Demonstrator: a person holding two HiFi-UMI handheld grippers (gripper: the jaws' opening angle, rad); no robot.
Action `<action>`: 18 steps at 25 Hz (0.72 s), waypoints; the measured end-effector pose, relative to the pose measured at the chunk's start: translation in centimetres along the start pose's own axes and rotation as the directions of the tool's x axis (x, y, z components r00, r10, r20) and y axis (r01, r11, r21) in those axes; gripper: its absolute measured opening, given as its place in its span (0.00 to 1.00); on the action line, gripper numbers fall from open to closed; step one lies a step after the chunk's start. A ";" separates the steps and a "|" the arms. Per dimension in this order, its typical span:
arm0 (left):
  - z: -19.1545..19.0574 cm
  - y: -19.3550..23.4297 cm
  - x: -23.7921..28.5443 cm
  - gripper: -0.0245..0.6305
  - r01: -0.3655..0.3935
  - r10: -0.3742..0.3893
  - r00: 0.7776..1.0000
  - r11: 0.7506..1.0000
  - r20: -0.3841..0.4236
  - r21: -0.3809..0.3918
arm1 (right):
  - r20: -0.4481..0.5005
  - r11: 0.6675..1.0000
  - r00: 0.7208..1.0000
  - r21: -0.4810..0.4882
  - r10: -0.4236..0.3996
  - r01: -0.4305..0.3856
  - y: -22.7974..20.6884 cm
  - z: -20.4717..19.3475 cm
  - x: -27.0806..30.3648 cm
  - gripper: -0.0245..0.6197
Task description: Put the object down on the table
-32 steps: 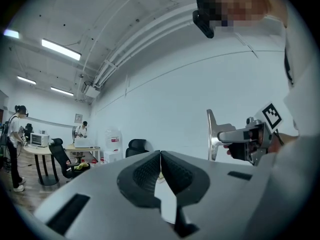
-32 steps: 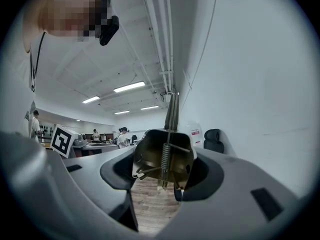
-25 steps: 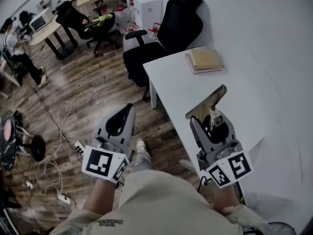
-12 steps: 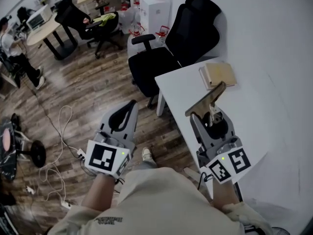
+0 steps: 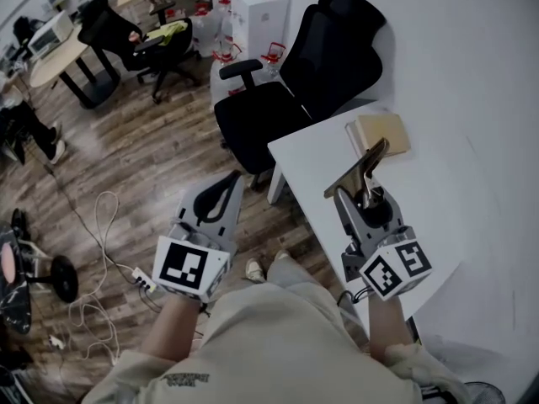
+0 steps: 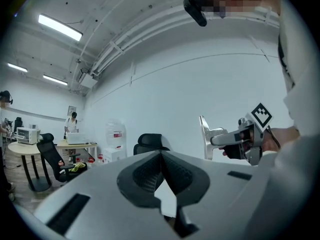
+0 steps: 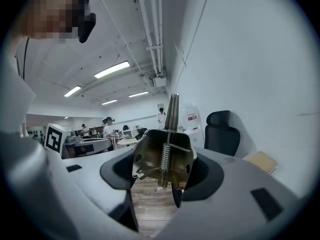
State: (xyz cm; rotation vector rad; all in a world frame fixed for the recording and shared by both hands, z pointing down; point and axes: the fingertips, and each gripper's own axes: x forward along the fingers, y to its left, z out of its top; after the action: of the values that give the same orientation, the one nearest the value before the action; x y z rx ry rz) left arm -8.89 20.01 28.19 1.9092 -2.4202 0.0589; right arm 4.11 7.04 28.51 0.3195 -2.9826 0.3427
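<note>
Right gripper is clenched on a metal spring clip, which is seen between the jaws in the right gripper view. The clip is made of dull, brass-toned sheet metal; a coiled spring is set down the middle of its broad rear part, and two thin flat blades are pressed together and tapered to a narrow far end. It is gripped by the broad rear part, with the blades pointed away from the person and tilted upward. It is held over the left part of the white table, near the table's left edge, with its tip just short of a tan book lying farther back.

The right gripper is held out in front of the person at about level. The left gripper is held to the left of the table, over the wooden floor, also about level, with its jaws closed together on nothing.
</note>
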 end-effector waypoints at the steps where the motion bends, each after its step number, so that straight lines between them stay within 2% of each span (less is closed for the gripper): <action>1: -0.1 0.3 0.7 0.07 0.006 -0.006 1.000 1.000 -0.010 -0.002 | -0.005 1.000 1.000 0.012 -0.010 0.010 -0.7 -0.2 0.6 0.41; 9: -2.5 2.6 7.5 0.07 0.047 -0.047 0.995 0.999 -0.085 0.006 | -0.032 0.986 0.998 0.160 -0.048 0.052 -6.5 -2.3 5.5 0.41; 18: -5.0 5.2 16.7 0.07 0.113 -0.110 0.981 0.994 -0.158 0.012 | -0.069 0.950 0.992 0.286 -0.107 0.122 -13.9 -4.4 11.3 0.41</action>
State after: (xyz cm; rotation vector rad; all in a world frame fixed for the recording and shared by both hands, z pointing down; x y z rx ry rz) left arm -17.68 5.33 34.41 1.9637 -2.2176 0.2211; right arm -3.34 -7.36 37.37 0.5016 -2.8426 0.7658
